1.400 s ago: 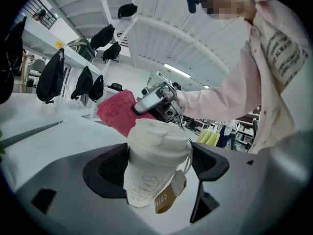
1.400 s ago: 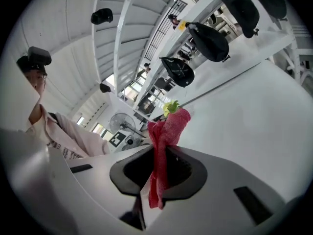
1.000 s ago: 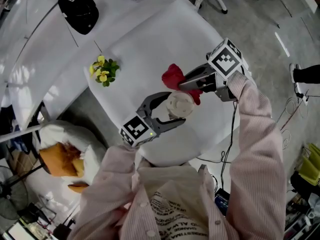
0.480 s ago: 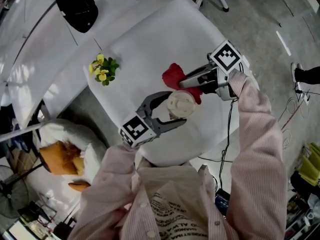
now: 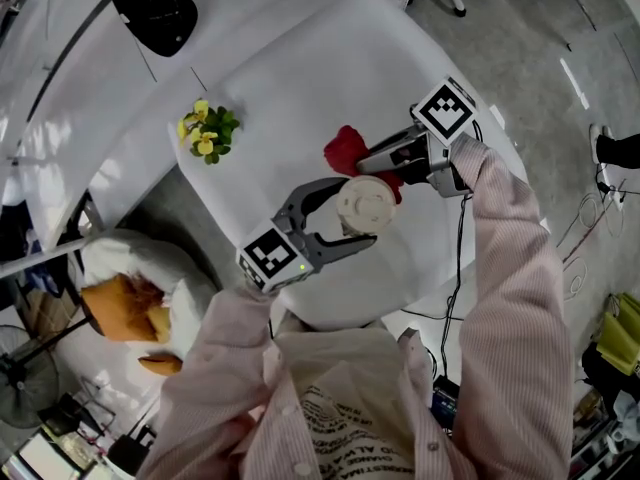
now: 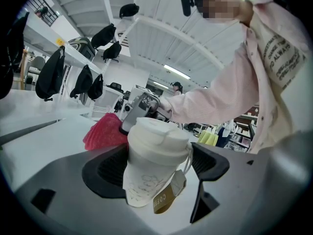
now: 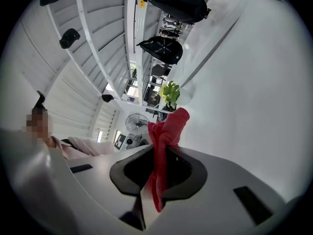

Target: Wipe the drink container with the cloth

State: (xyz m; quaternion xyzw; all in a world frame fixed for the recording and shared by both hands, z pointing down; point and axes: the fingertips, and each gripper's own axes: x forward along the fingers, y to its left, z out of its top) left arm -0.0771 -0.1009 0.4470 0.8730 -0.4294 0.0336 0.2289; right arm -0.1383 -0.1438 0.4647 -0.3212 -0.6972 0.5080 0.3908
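**Holding cup and cloth in separate claws; wiping contact not confirmed**

Findings. The left claw (image 5: 358, 214) is clenched on the cup (image 6: 155, 148), one jaw pressed to each side of the paper wall below the white lid. The cup is held above the near part of the white counter (image 5: 300, 78); whether its base touches the counter cannot be told. Its long axis runs roughly upright, leaning a little in the left gripper view, with the lid facing up toward the head view. A brown tag hangs on a string at its side.

The right claw (image 7: 157, 169) is clamped on the red cloth (image 7: 168, 129), which sticks out past the jaw tips as a bunched fold, with a short tail hanging behind.

Key relation. The cloth lies on the far side of the cup from the left claw, just beside the lid rim. The right claw reaches in from the person's right, pointing across the top of the cup. Actual touch between cloth and cup cannot be confirmed from any view.

Assessment. The cloth likely needs to drop and press against the cup wall, which the left claw's jaws partly cover. A hard push risks tipping the leaning cup further.
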